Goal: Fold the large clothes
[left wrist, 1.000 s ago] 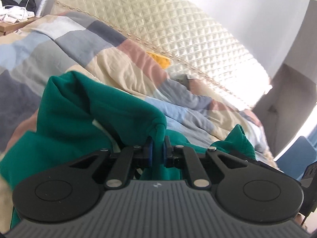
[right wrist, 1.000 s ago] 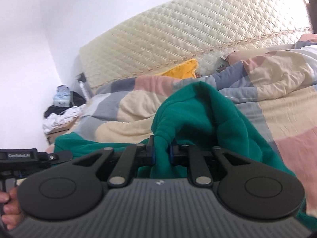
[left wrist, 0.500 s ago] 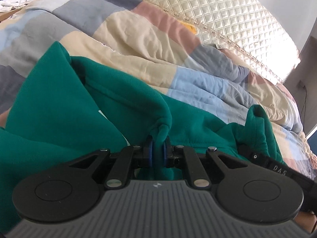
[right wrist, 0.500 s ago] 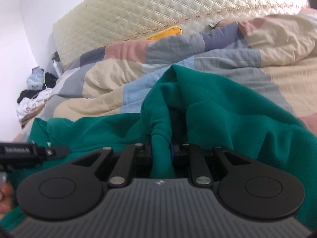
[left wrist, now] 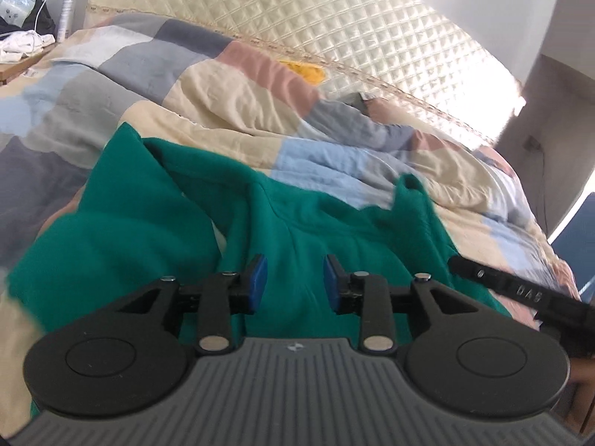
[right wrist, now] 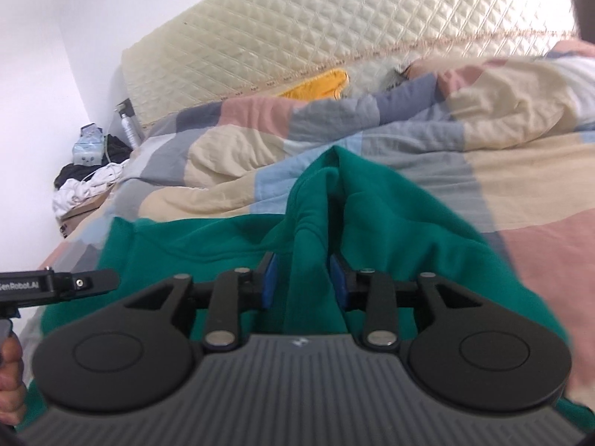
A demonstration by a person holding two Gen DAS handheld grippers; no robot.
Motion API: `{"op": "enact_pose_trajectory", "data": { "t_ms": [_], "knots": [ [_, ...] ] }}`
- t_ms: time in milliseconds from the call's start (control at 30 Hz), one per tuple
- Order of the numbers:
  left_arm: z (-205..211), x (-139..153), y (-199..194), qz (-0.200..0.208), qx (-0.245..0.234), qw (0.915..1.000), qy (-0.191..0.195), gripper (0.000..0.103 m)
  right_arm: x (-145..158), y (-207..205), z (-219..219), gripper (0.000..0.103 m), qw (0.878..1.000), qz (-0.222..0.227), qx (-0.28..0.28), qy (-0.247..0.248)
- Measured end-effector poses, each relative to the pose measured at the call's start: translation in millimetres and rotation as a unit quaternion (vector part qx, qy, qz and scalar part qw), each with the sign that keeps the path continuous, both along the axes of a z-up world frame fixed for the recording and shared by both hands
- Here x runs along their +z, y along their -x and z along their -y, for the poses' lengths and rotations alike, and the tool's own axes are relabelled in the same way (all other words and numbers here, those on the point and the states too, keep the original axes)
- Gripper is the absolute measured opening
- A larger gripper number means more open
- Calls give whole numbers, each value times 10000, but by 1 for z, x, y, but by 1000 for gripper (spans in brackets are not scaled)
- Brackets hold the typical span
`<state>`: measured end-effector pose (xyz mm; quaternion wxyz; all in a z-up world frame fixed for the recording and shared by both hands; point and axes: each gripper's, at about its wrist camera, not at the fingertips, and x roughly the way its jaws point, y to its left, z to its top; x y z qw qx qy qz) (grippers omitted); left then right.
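The green sweatshirt [left wrist: 305, 230] lies bunched on the patchwork quilt [left wrist: 208, 85] on the bed. The left gripper [left wrist: 293, 278] is wide apart and holds nothing. The right gripper [right wrist: 302, 278] is apart too, with a ridge of green cloth standing loose between its blue pads [right wrist: 268, 278]. To do this step well, lift both tools straight up, then press the fold flat.

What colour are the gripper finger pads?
Blue pads, clearest in the left wrist view, against the green garment.
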<state>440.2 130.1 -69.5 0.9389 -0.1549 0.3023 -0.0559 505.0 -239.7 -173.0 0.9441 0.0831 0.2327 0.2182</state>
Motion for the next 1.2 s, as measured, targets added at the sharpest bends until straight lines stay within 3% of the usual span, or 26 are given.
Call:
{"op": "enact_pose_trajectory", "data": {
  "t_ms": [300, 600, 833, 1033, 1200],
  "knots": [
    [38, 30, 119, 115, -131, 9998, 79, 37, 29, 106, 33, 36, 9996, 77, 127, -229],
    [64, 31, 202, 84, -199, 9994, -282, 37, 38, 192, 39, 36, 9986, 200, 430, -250],
    [66, 19, 201, 44, -179, 9993, -312, 37, 18, 203, 28, 36, 9986, 204, 487, -91],
    [63, 3, 173, -38, -196, 9989, -416, 37, 0, 187, 20, 36, 9985, 55, 481, -252],
    [58, -15, 147, -134, -203, 9991, -356, 39, -5, 169, 5, 36, 9984, 154, 550, 55]
  ]
}}
